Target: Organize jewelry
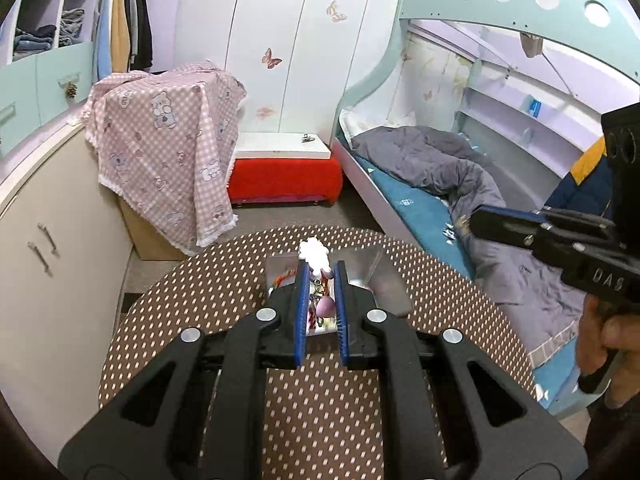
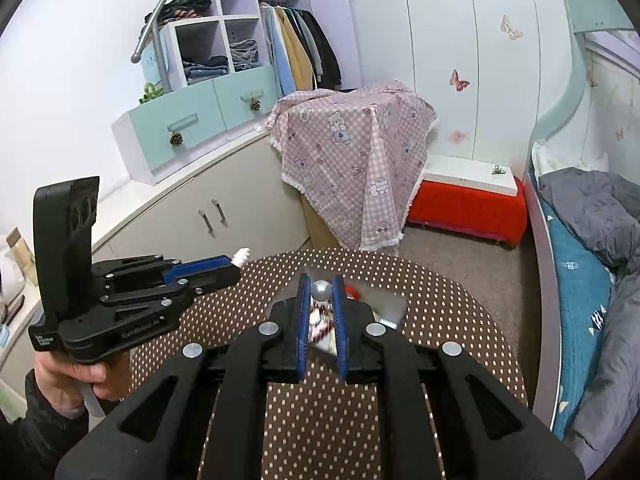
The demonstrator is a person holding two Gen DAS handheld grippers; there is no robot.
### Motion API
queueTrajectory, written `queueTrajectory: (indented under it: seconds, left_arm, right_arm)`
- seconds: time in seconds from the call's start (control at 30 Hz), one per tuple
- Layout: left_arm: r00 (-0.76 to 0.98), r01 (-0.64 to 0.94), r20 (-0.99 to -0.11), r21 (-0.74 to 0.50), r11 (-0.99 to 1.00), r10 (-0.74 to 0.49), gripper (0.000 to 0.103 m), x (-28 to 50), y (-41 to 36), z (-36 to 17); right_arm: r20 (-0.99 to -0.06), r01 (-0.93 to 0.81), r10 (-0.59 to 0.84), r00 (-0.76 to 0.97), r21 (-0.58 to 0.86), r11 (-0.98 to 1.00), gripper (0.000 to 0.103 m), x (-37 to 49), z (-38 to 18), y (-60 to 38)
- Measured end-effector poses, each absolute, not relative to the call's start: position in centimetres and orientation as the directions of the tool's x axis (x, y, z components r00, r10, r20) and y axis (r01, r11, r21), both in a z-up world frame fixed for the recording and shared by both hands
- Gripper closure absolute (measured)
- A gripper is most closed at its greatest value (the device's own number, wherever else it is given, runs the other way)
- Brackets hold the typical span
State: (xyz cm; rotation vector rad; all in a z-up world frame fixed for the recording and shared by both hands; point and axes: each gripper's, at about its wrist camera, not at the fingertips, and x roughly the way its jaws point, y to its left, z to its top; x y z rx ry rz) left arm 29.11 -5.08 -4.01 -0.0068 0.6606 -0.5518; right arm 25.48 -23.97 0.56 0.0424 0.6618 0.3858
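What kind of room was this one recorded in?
Most likely a child's bedroom: a bunk bed with a rumpled grey duvet, an open wardrobe of hanging clothes, and butterfly stickers on the cupboard doors. The work surface is a small dotted table.

Two grippers (image 1: 321, 268) (image 2: 320, 284), one tray (image 1: 384, 280), one table (image 1: 200, 300).

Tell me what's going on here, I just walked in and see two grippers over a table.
A person holds a gripper in each hand above a round polka-dot table. The left gripper is shut on a white flower-shaped piece; the right gripper is shut on a silver bead. Both are held above a shiny tray of mixed jewelry.
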Motion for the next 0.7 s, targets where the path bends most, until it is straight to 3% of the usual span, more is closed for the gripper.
queueTrajectory:
  seconds: [0.33,0.37,0.4,0.43,0.47,0.57,0.7]
  left_arm:
    - [0.593,0.451,-0.666,-0.190,0.872,-0.452,0.088,34.1,-7.9,-6.2]
    - [0.591,0.438,-0.678,-0.186,0.879,-0.438,0.076,34.4,-7.8,-6.6]
    - [0.601,0.415,-0.684,-0.176,0.893,-0.414,0.039,34.5,-7.6,-6.9]
    - [0.628,0.394,-0.670,-0.164,0.904,-0.395,0.020,34.3,-7.2,-6.8]
    - [0.659,0.379,-0.647,-0.154,0.912,-0.383,0.006,34.0,-6.7,-6.6]
    - [0.696,0.358,-0.620,-0.139,0.923,-0.363,0.006,33.0,-5.6,-6.1]
    - [0.743,0.312,-0.596,-0.094,0.945,-0.305,0.006,31.1,-4.2,-5.2]
  right_arm:
    - [-0.659,-0.271,0.377,0.651,0.262,0.926,0.090,31.4,-2.5,-24.7]
    - [-0.665,-0.256,0.376,0.646,0.276,0.927,0.085,31.8,-3.0,-24.9]
    - [-0.664,-0.243,0.375,0.647,0.286,0.927,0.064,32.1,-3.2,-25.1]
    - [-0.662,-0.229,0.369,0.652,0.292,0.929,0.046,32.1,-3.2,-25.3]
    - [-0.654,-0.206,0.357,0.667,0.300,0.932,0.016,32.0,-3.2,-25.7]
    - [-0.616,-0.186,0.355,0.704,0.322,0.928,0.008,31.0,-2.7,-26.6]
    - [-0.607,-0.150,0.313,0.731,0.305,0.940,0.008,29.4,-1.9,-27.4]
